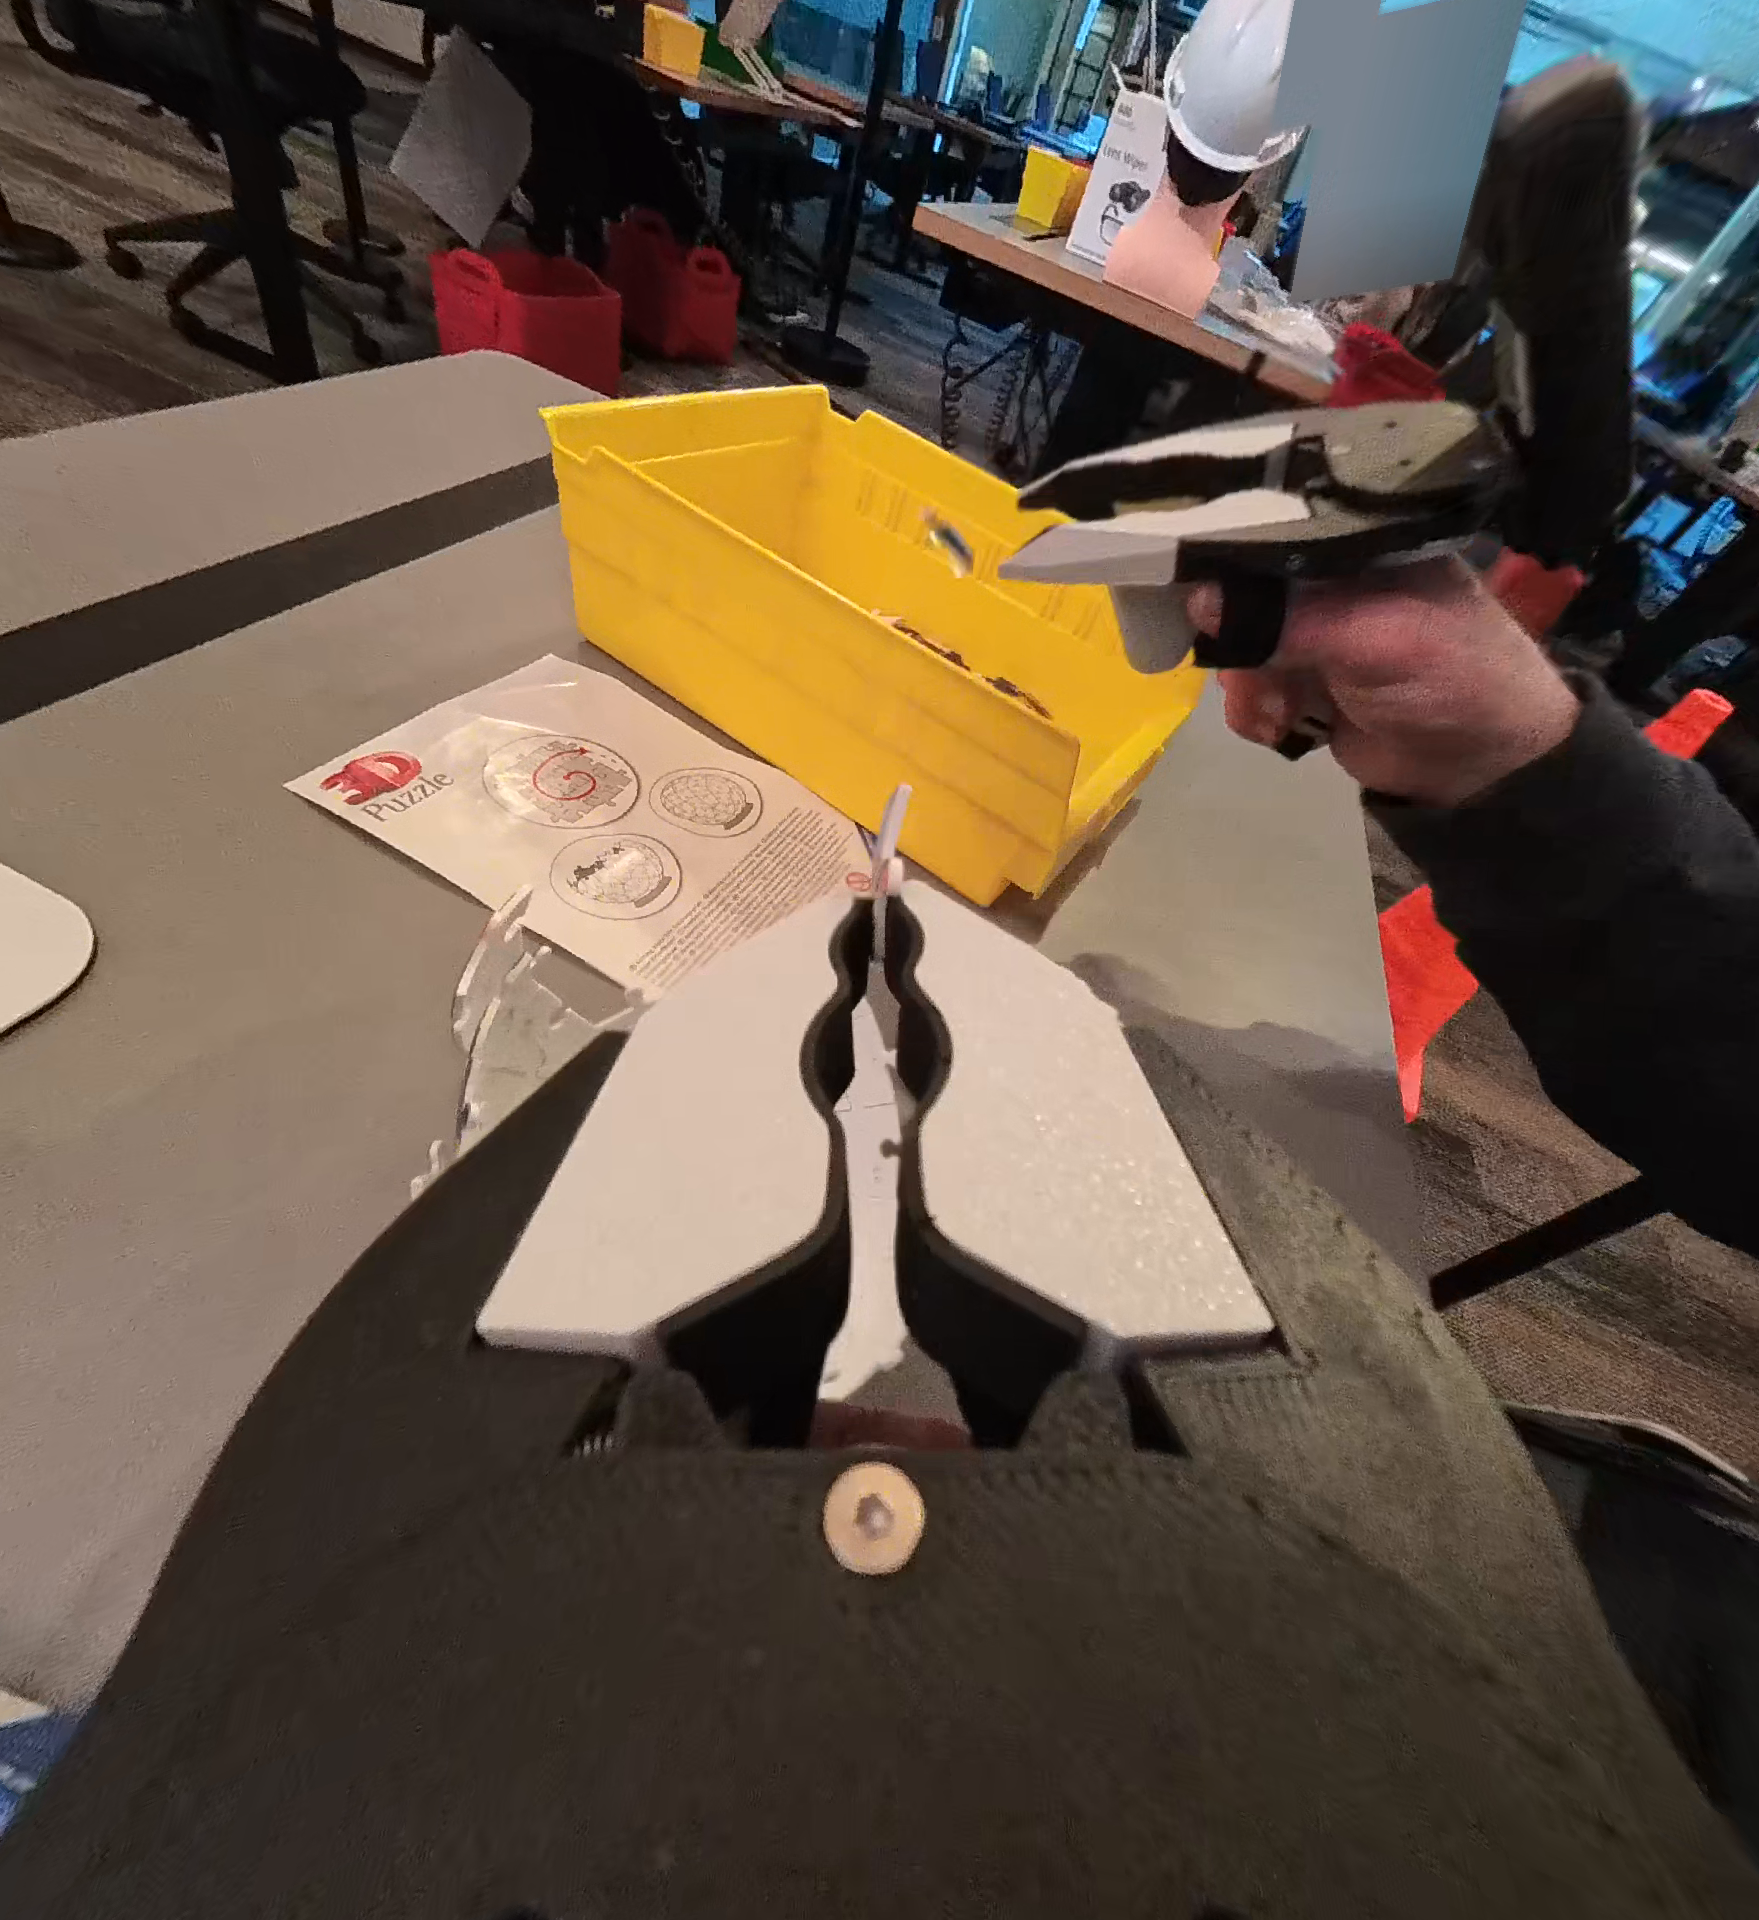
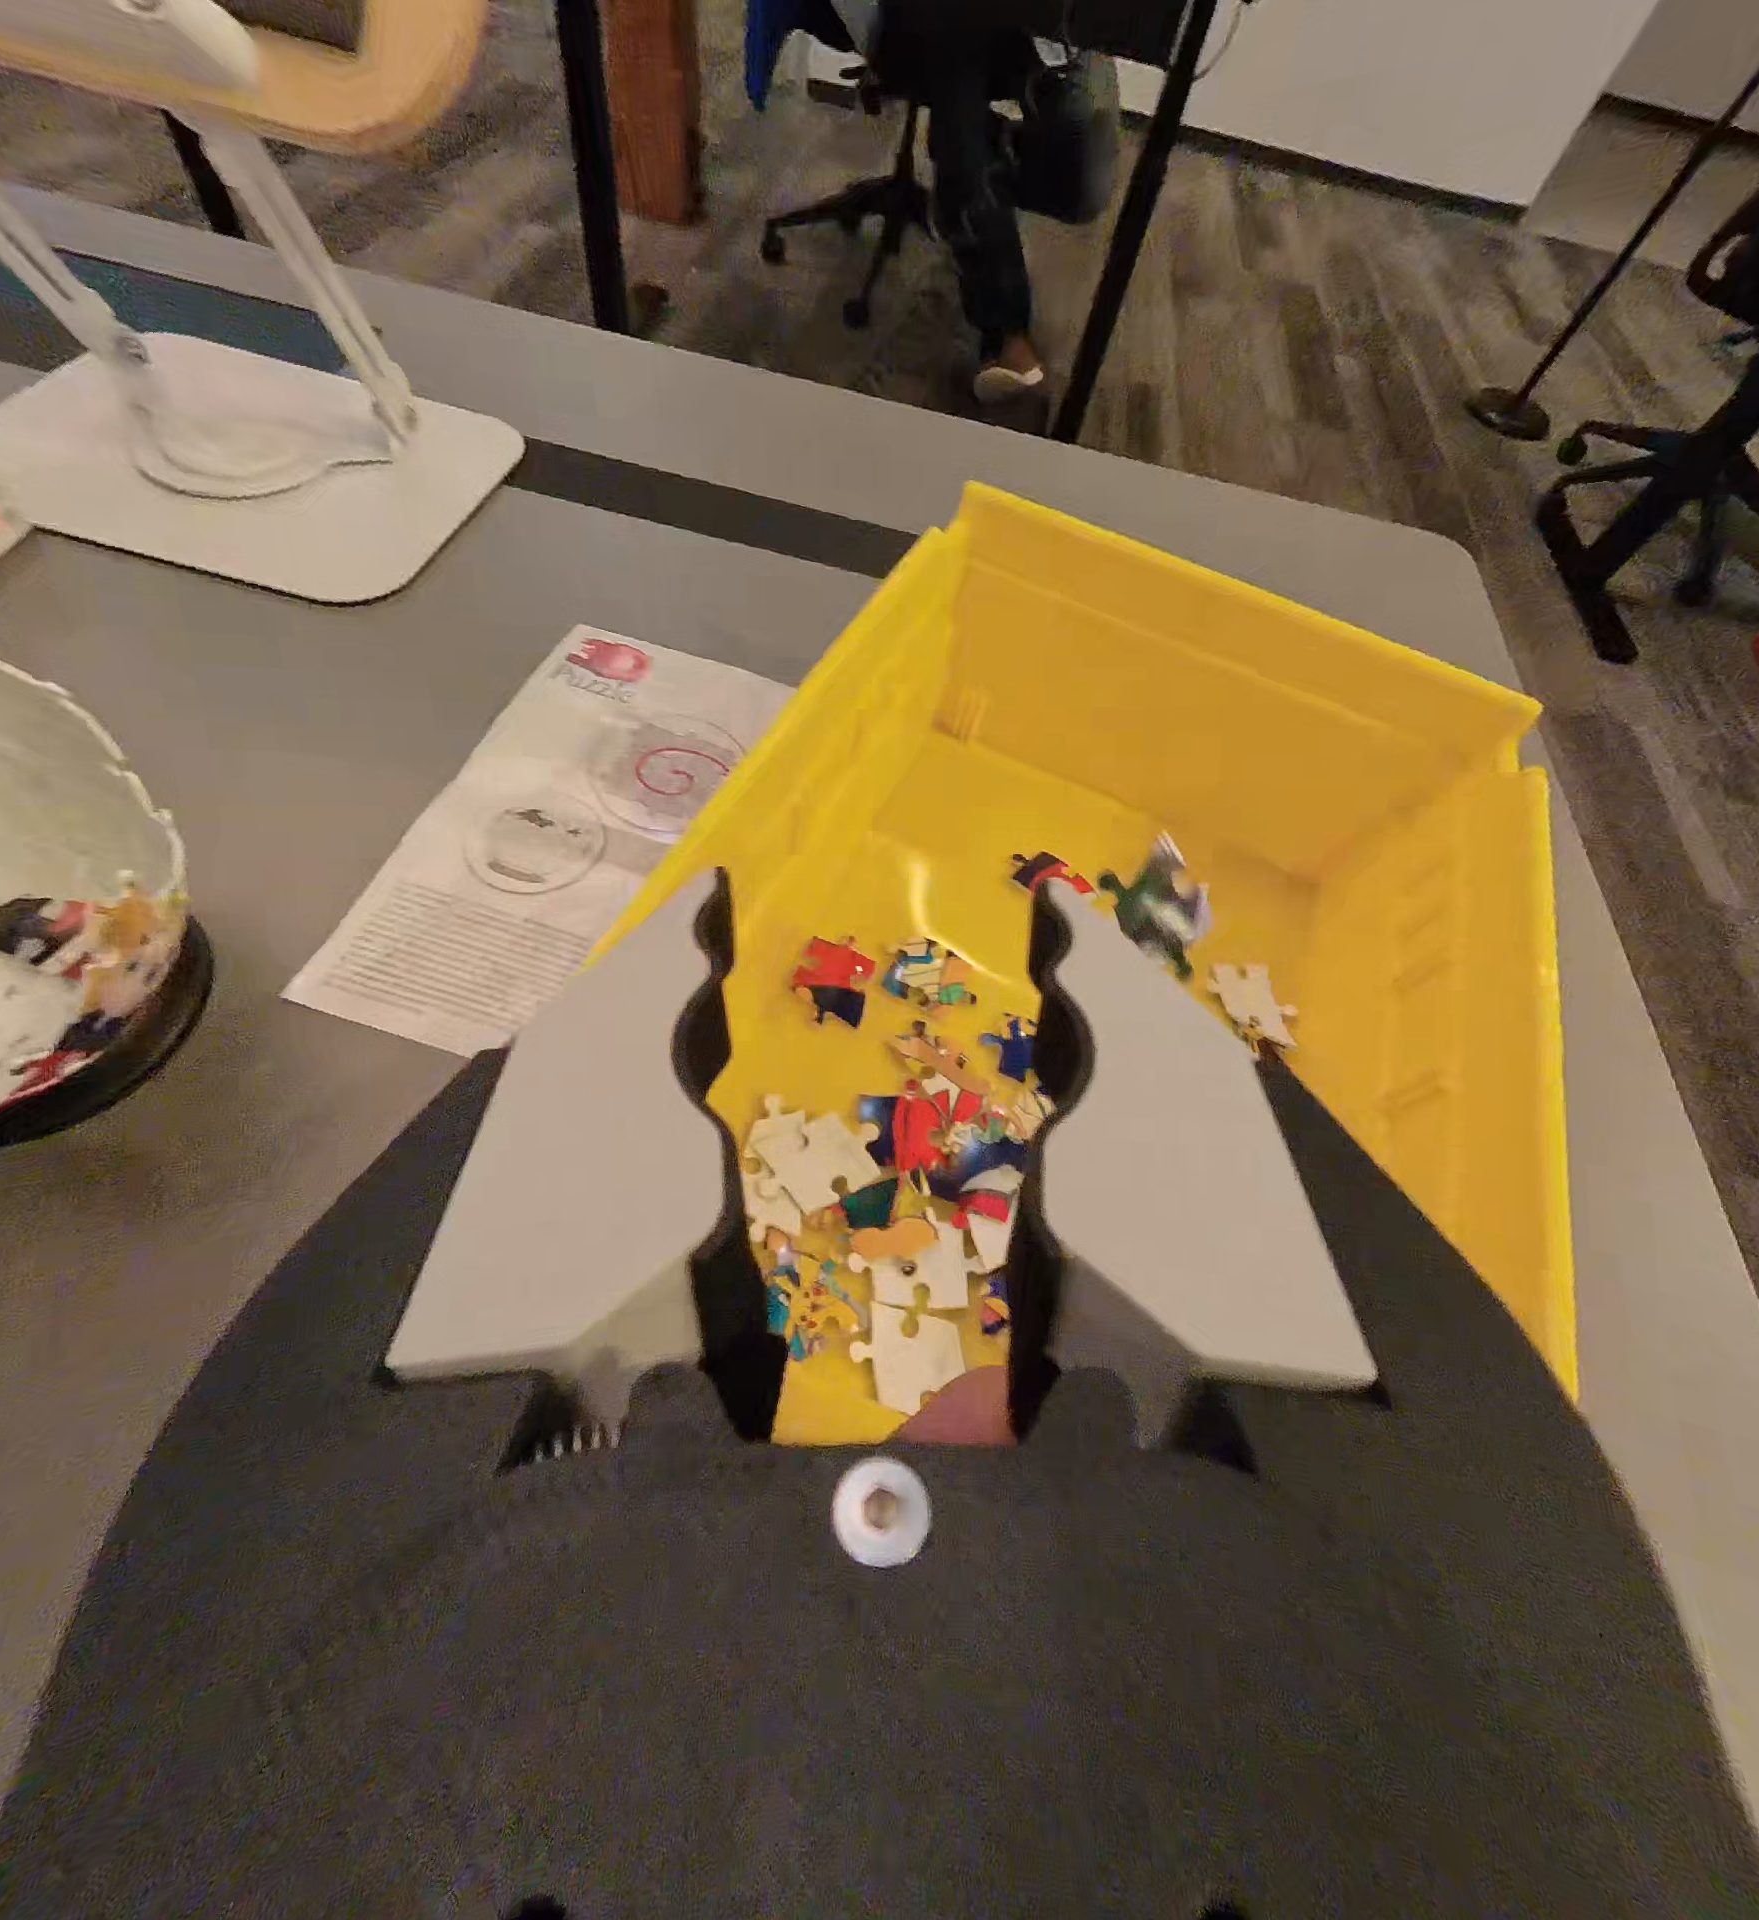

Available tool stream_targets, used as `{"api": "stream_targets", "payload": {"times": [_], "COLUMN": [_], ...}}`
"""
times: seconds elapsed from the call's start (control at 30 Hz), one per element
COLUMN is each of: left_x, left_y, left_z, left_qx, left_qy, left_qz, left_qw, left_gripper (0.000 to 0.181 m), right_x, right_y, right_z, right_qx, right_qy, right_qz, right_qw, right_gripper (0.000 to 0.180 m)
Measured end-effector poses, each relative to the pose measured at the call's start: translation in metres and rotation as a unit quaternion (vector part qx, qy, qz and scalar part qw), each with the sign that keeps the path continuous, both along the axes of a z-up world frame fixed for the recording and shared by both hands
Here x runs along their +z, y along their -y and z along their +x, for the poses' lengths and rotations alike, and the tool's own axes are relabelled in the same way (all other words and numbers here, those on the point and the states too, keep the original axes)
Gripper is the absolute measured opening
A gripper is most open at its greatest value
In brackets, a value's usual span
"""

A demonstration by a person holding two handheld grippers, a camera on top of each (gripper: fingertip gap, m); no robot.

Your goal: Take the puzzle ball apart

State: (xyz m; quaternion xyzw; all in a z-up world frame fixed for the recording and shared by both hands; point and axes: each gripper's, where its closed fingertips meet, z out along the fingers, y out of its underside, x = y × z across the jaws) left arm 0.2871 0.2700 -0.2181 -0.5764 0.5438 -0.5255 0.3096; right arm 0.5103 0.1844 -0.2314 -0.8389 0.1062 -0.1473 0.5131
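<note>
Table (image 2: 355,1195): we see grey top, carrying everything below.
Yellow bin (image 2: 1457,1039): at 12 o'clock of our right view, loose puzzle pieces (image 2: 916,1153) on its floor.
Puzzle ball (image 2: 33,914): at 9 o'clock in our right view, a half shell, mostly white inside, on a dark stand.
Instruction sheet (image 1: 584,821): flat, just beside the bin.
Right gripper (image 2: 880,914): we hold it above the bin, jaws apart, empty; a blurred piece (image 2: 1161,904) near its right fingertip.
Left gripper (image 1: 880,914): clenched on the shell's thin white edge (image 1: 873,1153).
</note>
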Motion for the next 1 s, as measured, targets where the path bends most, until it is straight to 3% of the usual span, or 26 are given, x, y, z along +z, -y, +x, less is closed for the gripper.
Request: {"api": "stream_targets", "payload": {"times": [0.07, 0.17, 0.3, 0.43, 0.47, 0.57, 0.63, 0.67, 0.7, 0.77, 0.9, 1.0], "left_x": [0.002, 0.001, 0.01, 0.022, 0.023, 0.027, 0.028, 0.027, 0.026, 0.027, 0.028, 0.026], "left_y": [0.007, 0.017, 0.035, 0.047, 0.047, 0.046, 0.045, 0.043, 0.044, 0.048, 0.051, 0.045], "left_z": [0.0, 0.001, 0.004, 0.006, 0.006, 0.002, 0.001, 0.001, 0.0, -0.001, -0.003, -0.002], "left_qx": [-0.015, -0.033, -0.072, -0.097, -0.094, -0.105, -0.106, -0.103, -0.106, -0.118, -0.126, -0.108], "left_qy": [0.008, 0.009, 0.033, 0.065, 0.07, 0.08, 0.083, 0.08, 0.081, 0.084, 0.098, 0.087], "left_qz": [-0.008, -0.01, -0.03, -0.053, -0.055, -0.073, -0.076, -0.07, -0.068, -0.086, -0.095, -0.061], "left_qw": [1.0, 0.999, 0.996, 0.992, 0.992, 0.988, 0.988, 0.989, 0.989, 0.986, 0.983, 0.988], "left_gripper": [0.002, 0.002, 0.002, 0.002, 0.002, 0.002, 0.002, 0.002, 0.002, 0.002, 0.003, 0.009], "right_x": [0.002, 0.022, 0.025, 0.014, 0.017, 0.023, 0.028, 0.032, 0.035, 0.036, 0.037, 0.046], "right_y": [0.004, -0.008, -0.034, -0.047, -0.048, -0.046, -0.043, -0.04, -0.04, -0.041, -0.039, -0.036], "right_z": [0.0, -0.048, -0.146, -0.204, -0.212, -0.221, -0.224, -0.225, -0.225, -0.226, -0.229, -0.204], "right_qx": [-0.001, 0.084, 0.264, 0.354, 0.37, 0.393, 0.407, 0.416, 0.415, 0.413, 0.422, 0.382], "right_qy": [-0.001, -0.011, -0.134, -0.194, -0.207, -0.232, -0.253, -0.265, -0.275, -0.272, -0.271, -0.231], "right_qz": [0.018, 0.063, 0.087, 0.075, 0.085, 0.103, 0.118, 0.126, 0.136, 0.135, 0.132, 0.149], "right_qw": [1.0, 0.994, 0.951, 0.912, 0.902, 0.884, 0.87, 0.861, 0.857, 0.858, 0.855, 0.883], "right_gripper": [0.039, 0.015, 0.017, 0.026, 0.018, 0.006, 0.006, 0.016, 0.011, 0.002, 0.001, 0.0]}}
